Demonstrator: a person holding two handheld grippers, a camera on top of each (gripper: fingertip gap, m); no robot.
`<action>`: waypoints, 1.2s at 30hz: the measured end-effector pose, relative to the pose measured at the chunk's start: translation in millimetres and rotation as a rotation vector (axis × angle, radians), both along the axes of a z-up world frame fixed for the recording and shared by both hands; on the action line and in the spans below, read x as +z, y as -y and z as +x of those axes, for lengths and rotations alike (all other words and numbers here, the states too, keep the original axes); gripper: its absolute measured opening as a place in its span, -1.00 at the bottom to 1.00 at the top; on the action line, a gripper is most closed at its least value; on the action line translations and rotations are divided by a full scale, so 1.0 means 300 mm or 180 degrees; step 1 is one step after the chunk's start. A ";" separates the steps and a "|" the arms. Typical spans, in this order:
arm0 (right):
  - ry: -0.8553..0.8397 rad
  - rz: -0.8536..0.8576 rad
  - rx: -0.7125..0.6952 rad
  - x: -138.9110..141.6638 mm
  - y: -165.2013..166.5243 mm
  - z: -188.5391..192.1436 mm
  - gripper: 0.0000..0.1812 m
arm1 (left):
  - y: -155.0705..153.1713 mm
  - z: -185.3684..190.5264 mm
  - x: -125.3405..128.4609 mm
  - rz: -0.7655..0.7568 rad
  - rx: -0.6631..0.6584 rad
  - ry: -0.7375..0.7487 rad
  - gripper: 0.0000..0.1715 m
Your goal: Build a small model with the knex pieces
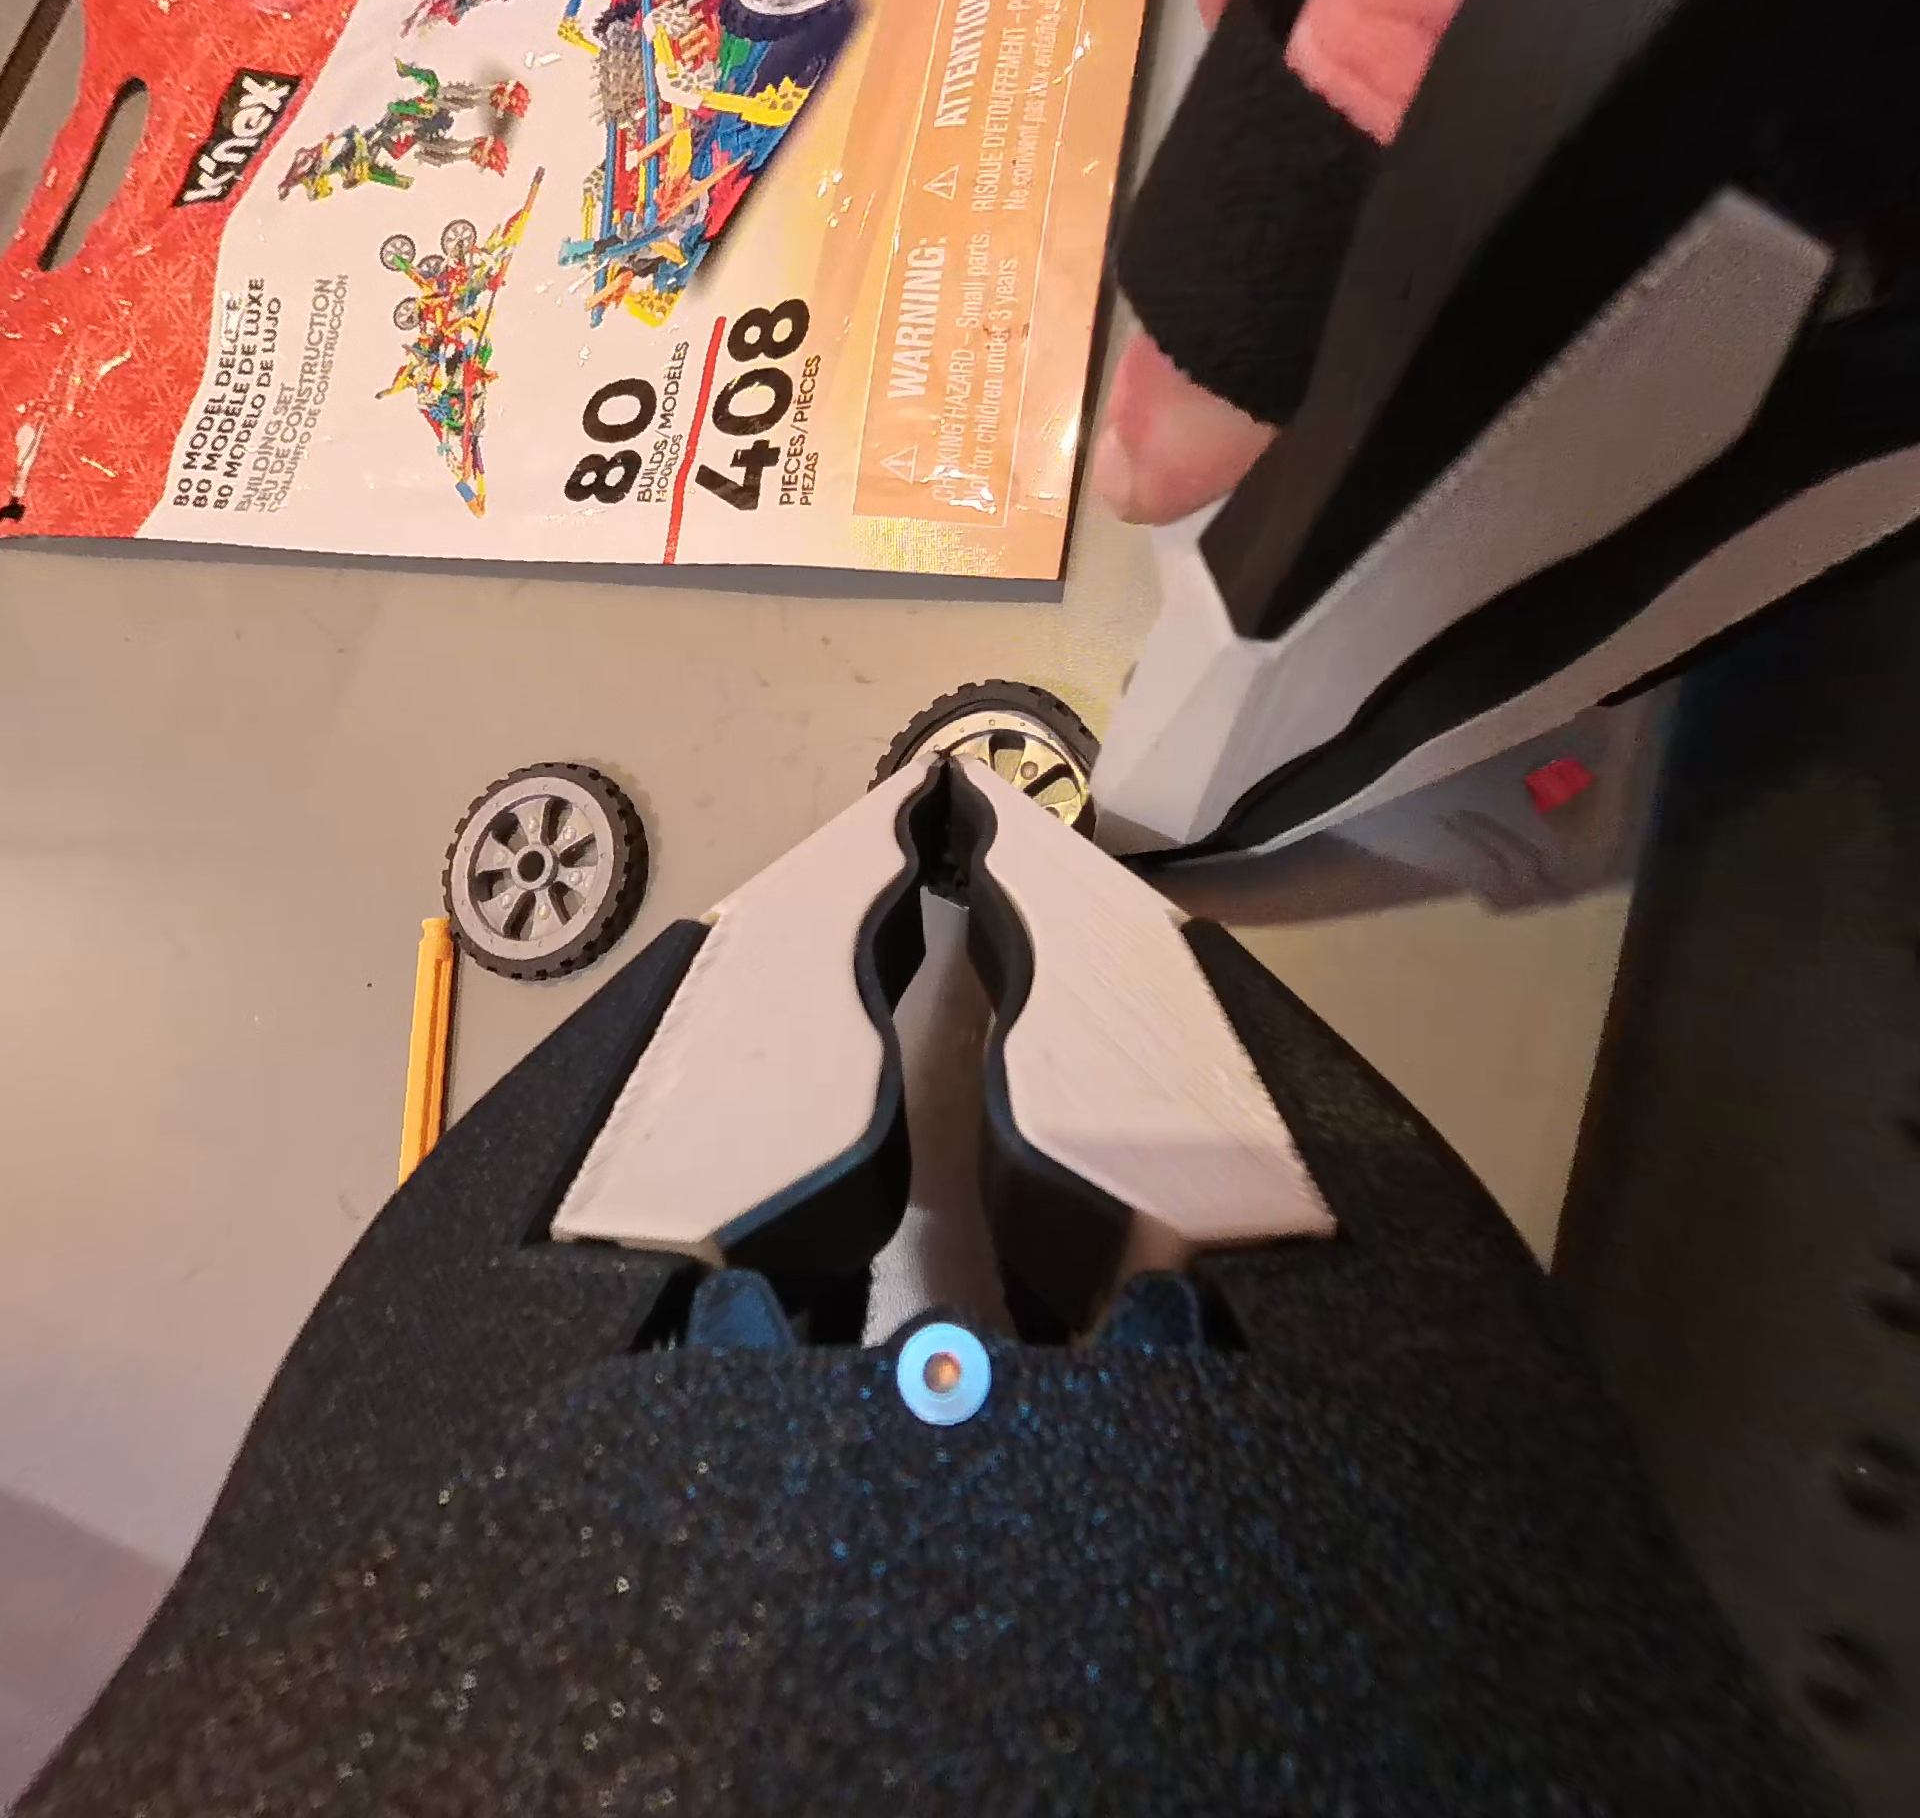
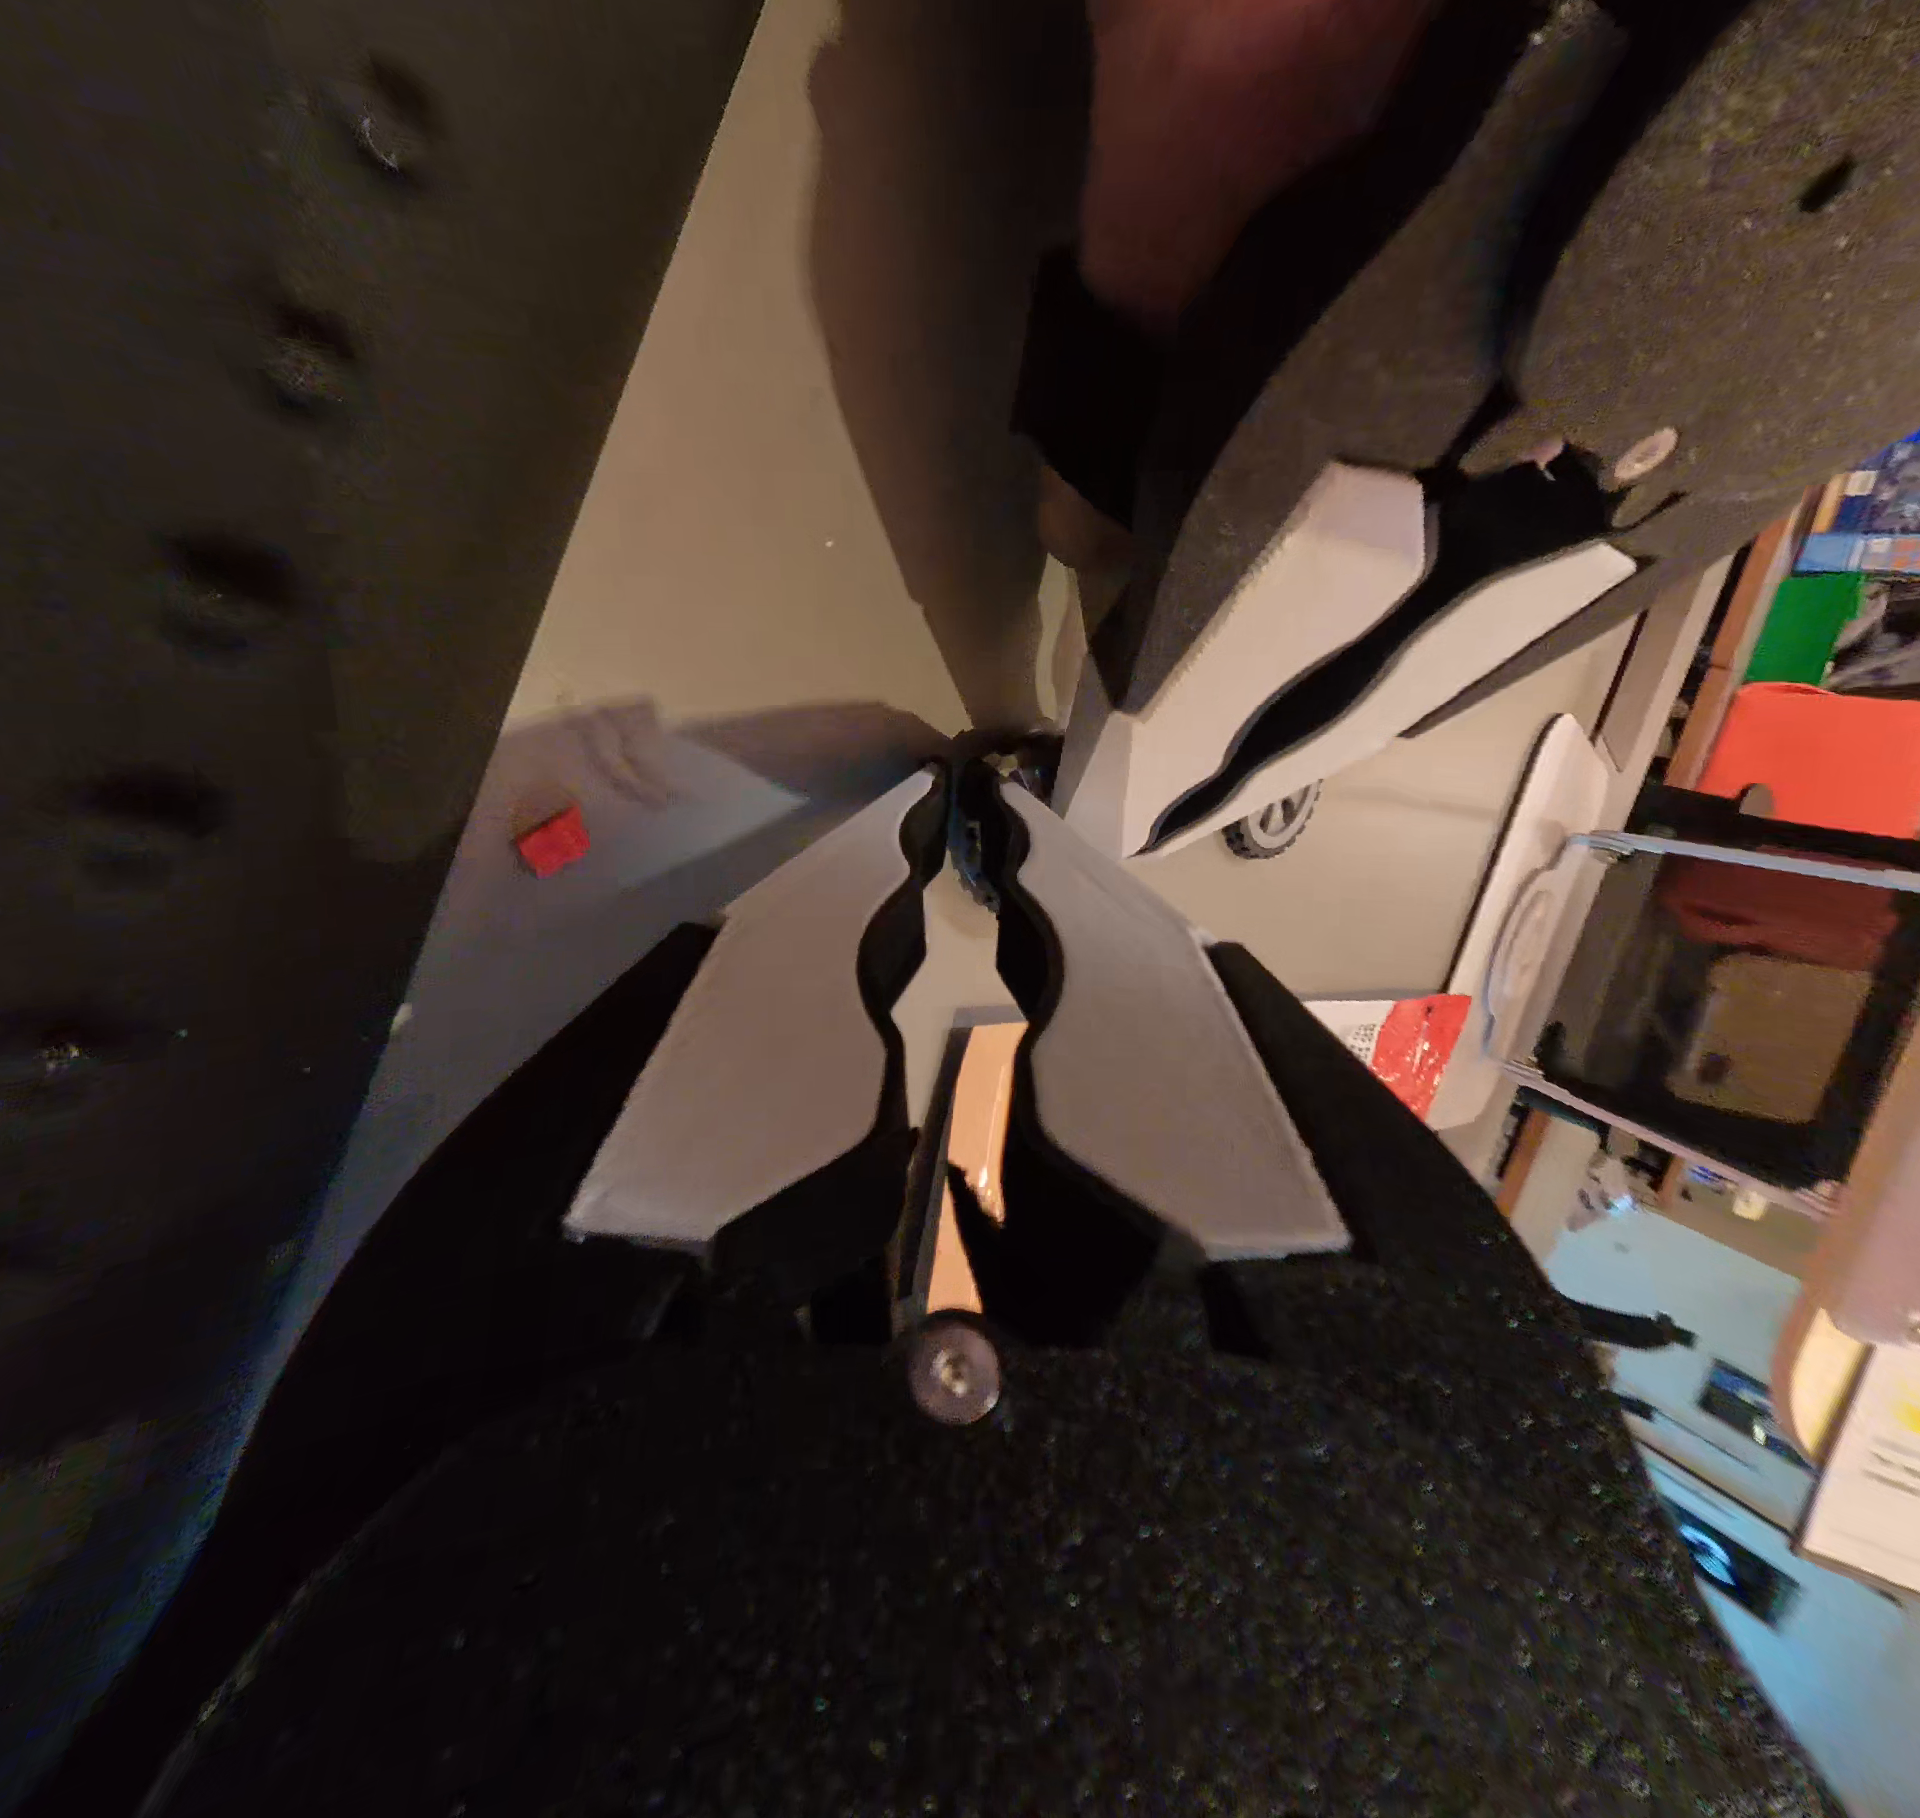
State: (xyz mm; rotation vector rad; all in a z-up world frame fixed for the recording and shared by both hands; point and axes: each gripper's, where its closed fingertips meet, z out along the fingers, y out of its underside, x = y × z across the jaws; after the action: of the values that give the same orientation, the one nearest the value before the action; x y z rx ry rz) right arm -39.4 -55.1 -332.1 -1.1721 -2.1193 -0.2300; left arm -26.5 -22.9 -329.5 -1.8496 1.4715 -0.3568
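Note:
My left gripper (image 1: 943, 766) is shut, and its tips rest against the near rim of a black-tyred wheel with a gold hub (image 1: 1029, 766) lying on the grey table (image 1: 260, 729). I cannot tell whether it pinches the rim. My right gripper (image 2: 971, 781) is shut, with the toothed black tyre of that wheel (image 2: 979, 859) showing between its fingers. In the left wrist view it comes in from the upper right (image 1: 1351, 625), held by a hand with a black finger sleeve (image 1: 1236, 210). The left gripper also shows in the right wrist view (image 2: 1151, 841), close beside the right one's tips.
A second wheel with a grey hub (image 1: 545, 869) and a yellow rod (image 1: 426, 1041) lie to the left. A printed toy package sheet (image 1: 520, 210) lies flat behind. A small red brick (image 1: 1558, 786) sits right of the wheel. A dark perforated upright (image 2: 208, 521) stands close by. My two grippers' fingertips are within a few centimetres of each other. My right gripper's tips are some 7 cm from the small red brick (image 1: 1558, 786). The right camera catches it too, in the right wrist view (image 2: 542, 840).

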 end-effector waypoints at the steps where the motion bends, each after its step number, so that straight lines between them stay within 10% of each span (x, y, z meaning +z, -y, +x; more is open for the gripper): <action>1: 0.0026 0.0080 -0.0025 0.000 -0.001 0.000 -0.97 | 0.000 0.000 0.000 0.0000 -0.0001 0.0003 -1.00; 8: 0.0021 0.0150 -0.0246 0.001 -0.002 0.000 -0.98 | 0.000 0.002 0.001 -0.0003 -0.0012 0.0011 -1.00; 20: -0.0806 -0.2453 -0.0413 0.022 0.011 0.005 -0.89 | -0.001 0.006 0.002 -0.0070 -0.0082 0.0030 -1.00; 36: -0.0742 -0.1846 -0.0107 0.003 0.027 -0.009 -0.98 | 0.001 0.022 0.002 0.0010 -0.0104 0.0041 -1.00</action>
State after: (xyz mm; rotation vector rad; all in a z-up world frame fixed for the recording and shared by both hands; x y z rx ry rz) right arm -42.0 -63.1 -331.2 -1.4715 -2.0116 0.5185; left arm -20.0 -23.2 -329.0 -1.8193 1.4943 -0.3814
